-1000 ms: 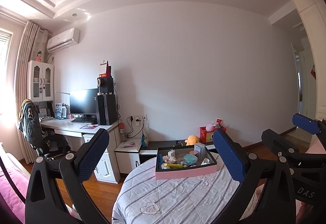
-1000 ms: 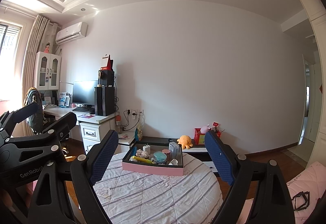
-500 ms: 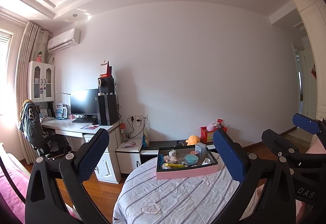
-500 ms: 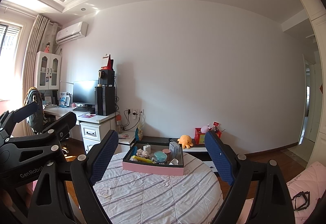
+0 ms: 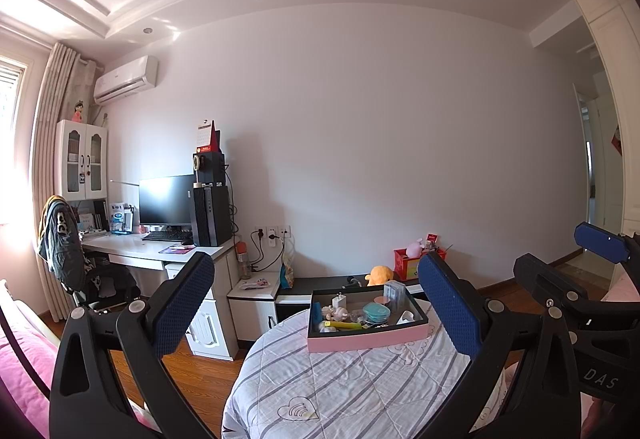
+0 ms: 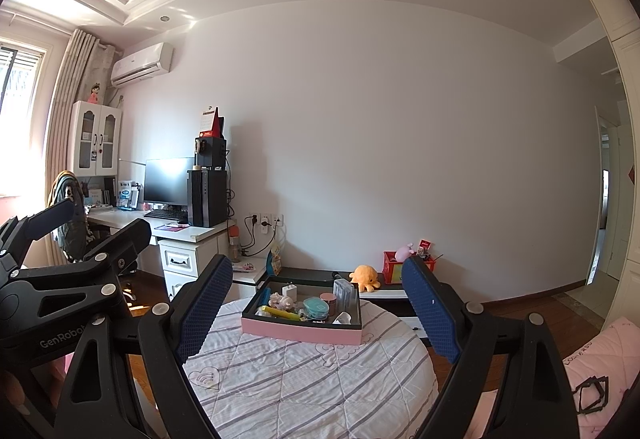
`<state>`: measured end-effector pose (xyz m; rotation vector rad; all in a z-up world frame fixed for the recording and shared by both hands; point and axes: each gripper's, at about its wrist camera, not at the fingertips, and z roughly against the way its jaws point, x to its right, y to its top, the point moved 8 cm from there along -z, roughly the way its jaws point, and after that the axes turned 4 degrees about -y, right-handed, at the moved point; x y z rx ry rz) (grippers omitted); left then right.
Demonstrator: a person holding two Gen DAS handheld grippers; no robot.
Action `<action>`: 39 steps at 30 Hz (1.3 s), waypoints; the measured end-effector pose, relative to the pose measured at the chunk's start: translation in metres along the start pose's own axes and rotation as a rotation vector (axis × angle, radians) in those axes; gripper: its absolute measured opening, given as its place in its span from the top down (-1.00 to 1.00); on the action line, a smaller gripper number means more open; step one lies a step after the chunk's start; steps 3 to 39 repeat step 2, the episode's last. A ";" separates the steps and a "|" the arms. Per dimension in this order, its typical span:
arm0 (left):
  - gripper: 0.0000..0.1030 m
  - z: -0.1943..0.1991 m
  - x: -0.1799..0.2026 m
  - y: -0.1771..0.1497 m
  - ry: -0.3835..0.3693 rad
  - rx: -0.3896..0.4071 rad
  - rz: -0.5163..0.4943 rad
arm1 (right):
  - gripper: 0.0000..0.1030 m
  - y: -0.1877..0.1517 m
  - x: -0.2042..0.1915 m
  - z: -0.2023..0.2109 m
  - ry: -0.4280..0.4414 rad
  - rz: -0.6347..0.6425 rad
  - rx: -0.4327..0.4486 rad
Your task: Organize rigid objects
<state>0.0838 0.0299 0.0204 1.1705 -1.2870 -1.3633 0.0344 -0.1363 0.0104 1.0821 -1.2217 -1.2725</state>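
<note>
Above the quilt-covered round bench (image 6: 304,371), left gripper (image 5: 316,307) and right gripper (image 6: 316,303) both hold their fingers wide apart, empty, short of the pink tray (image 6: 300,333).

Pink-walled tray (image 6: 300,333) of small items (image 6: 314,307) sits on striped quilt (image 6: 312,379).

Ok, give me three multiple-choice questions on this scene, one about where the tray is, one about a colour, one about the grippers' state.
1. Where does the pink tray sit?
A. on the desk
B. on the round quilted table
C. on the floor

2. What colour is the plush octopus behind the tray?
A. orange
B. green
C. purple

3. How do the left gripper and right gripper stand?
A. both shut on items
B. one holds the tray
C. both open, empty

Answers: 1 B, the tray rests on the striped quilt; 2 A, its body is orange; 3 C, nothing lies between the spread pads.
</note>
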 end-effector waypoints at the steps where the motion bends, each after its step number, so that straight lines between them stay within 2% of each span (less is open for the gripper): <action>1: -1.00 0.000 0.000 0.000 0.000 0.000 0.000 | -0.71 0.000 0.000 0.000 0.000 0.000 0.000; 39: -1.00 0.000 -0.001 0.000 -0.001 -0.001 0.001 | -0.71 0.000 0.000 0.000 0.001 0.000 0.000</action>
